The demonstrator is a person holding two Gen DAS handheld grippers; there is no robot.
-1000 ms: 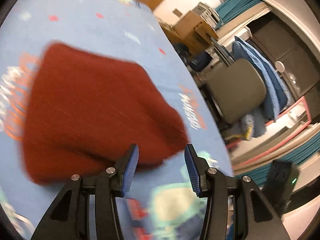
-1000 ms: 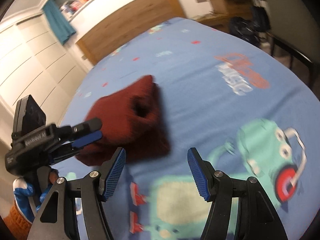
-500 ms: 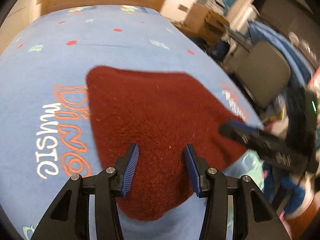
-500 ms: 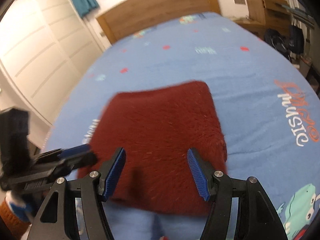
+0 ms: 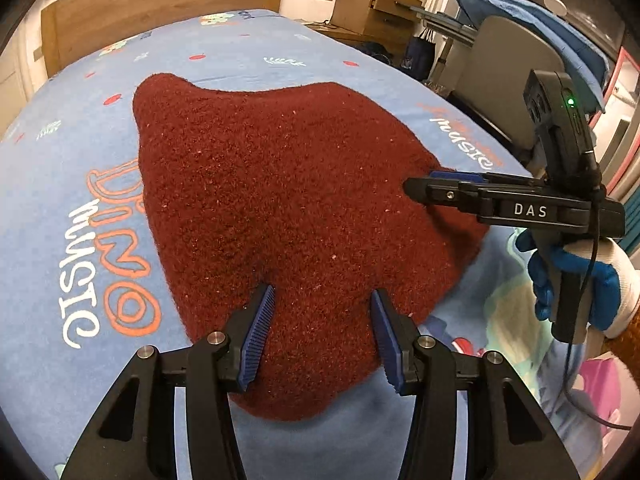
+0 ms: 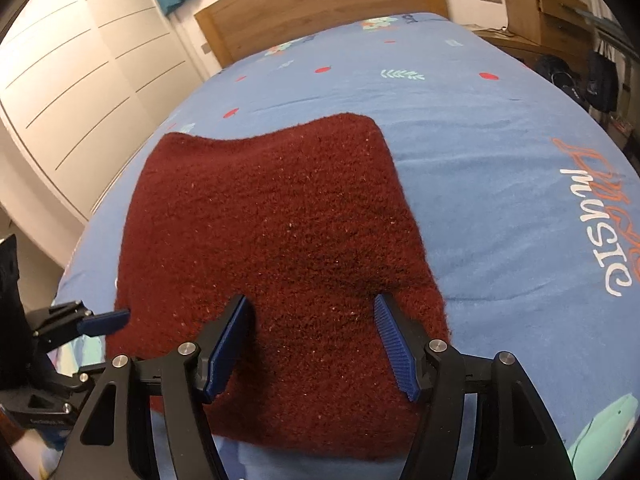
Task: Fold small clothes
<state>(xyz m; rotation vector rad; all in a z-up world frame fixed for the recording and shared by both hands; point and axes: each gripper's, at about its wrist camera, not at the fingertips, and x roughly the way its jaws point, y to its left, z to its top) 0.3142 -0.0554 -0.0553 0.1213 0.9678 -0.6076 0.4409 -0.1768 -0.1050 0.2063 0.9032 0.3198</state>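
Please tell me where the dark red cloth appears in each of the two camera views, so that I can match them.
Left wrist view: the dark red cloth fills the centre, beyond the left claw.
Right wrist view: the same cloth lies centre-left, beyond the right claw.
Shared landmark: the wooden headboard.

Both grippers are the same build: matte black plastic frames with triangular cutouts, shiny silver screw heads at the pivots, and ribbed blue pads lining the inner faces of the fingers. Left gripper [image 5: 322,332], right gripper [image 6: 310,344].

From the left wrist camera, the other unit shows side-on: white "DAS" lettering on the finger bar, one small screw near its tip, and a black camera block [image 5: 560,120] on top with a lit green LED. A thin black cable [image 5: 588,320] hangs from it. The hand [image 5: 572,280] underneath wears a blue glove with a white cuff, then an orange-brown knit sleeve.
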